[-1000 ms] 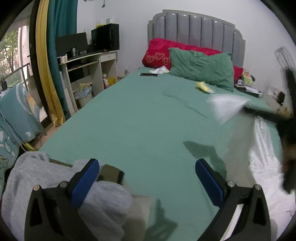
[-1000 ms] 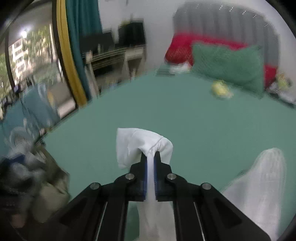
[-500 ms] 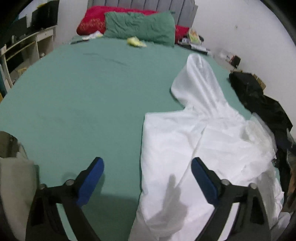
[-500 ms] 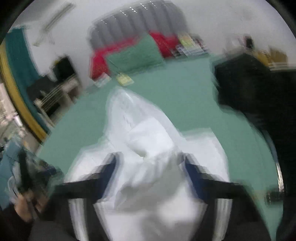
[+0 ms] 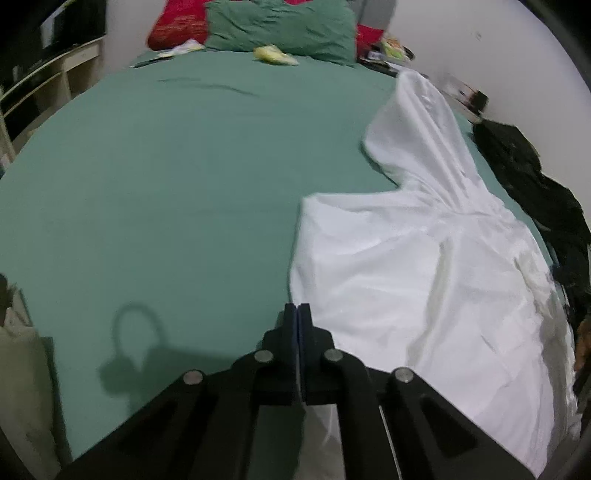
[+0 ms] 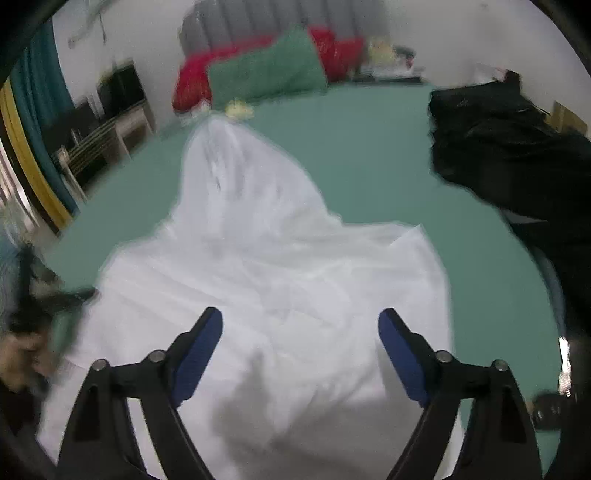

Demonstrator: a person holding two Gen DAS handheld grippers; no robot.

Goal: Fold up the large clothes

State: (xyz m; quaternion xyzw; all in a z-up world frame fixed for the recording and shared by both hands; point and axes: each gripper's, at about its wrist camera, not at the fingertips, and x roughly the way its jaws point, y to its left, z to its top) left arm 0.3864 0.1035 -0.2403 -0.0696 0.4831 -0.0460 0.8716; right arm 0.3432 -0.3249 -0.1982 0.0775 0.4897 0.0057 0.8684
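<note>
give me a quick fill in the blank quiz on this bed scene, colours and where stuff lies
The large garment spread on the bed is ____.
The bed sheet under it is ____.
The crumpled clothing lying apart from the large garment is ____.
The pillow in front of the red one is ____.

Missing words: white; green; black; green

A home bedroom: a green-sheeted bed (image 5: 166,177) ahead of the claw, pillows (image 5: 280,29) and headboard (image 6: 236,22) beyond, desk (image 6: 110,136) far left.
</note>
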